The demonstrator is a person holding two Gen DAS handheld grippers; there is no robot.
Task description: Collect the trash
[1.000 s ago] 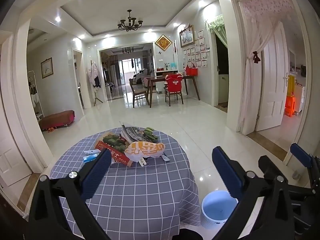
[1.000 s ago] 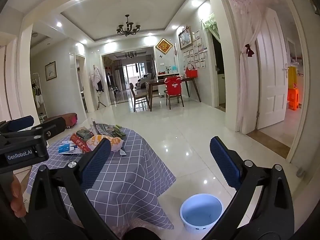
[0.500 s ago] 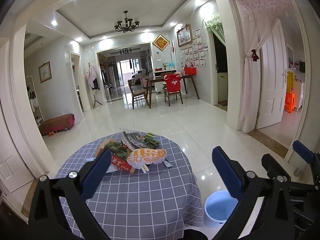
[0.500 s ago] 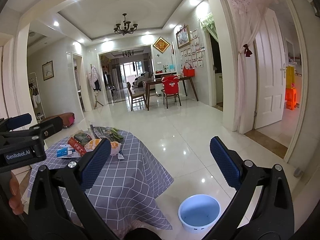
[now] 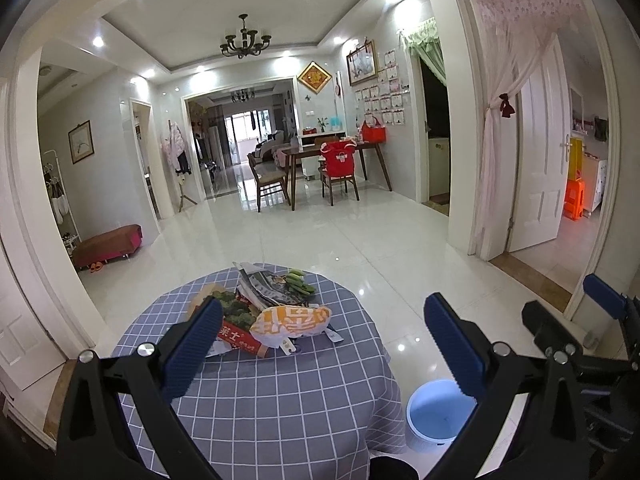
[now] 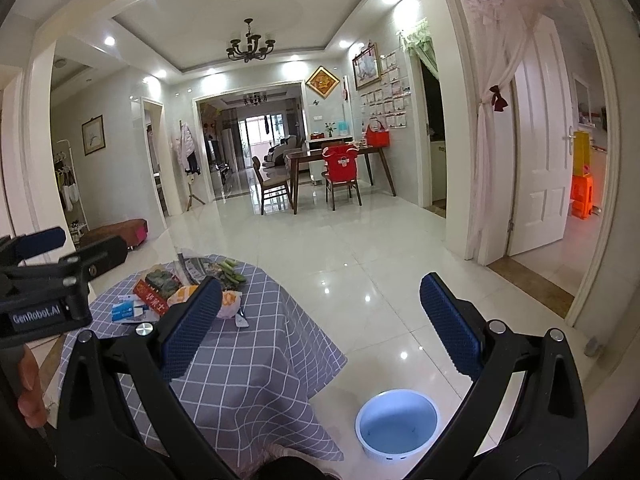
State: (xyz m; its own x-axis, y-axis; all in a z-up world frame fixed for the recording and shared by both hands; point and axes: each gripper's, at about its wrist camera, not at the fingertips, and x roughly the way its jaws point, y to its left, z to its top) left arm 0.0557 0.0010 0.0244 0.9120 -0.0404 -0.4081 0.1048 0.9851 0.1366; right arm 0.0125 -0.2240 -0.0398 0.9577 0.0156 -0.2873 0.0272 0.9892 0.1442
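A pile of trash lies on the far half of a round table with a grey checked cloth [image 5: 280,392]: an orange and white bag [image 5: 292,322], a red box [image 5: 236,334], newspaper [image 5: 264,286] and green vegetable bits [image 5: 300,282]. The pile also shows in the right wrist view [image 6: 188,292], with a small blue and white box [image 6: 126,311]. A light blue bin [image 6: 396,424] stands on the floor right of the table, also in the left wrist view [image 5: 438,416]. My left gripper [image 5: 324,348] is open and empty above the table's near side. My right gripper [image 6: 320,328] is open and empty, above the floor by the bin.
White tiled floor [image 5: 360,240] stretches ahead to a dining table with chairs [image 5: 332,164]. A white door [image 6: 544,140] and curtain stand at the right. A low red bench [image 5: 108,242] sits at the left wall.
Both grippers have risen and drawn back a little, so the table and the bin sit lower in both views. Both stay open and empty.
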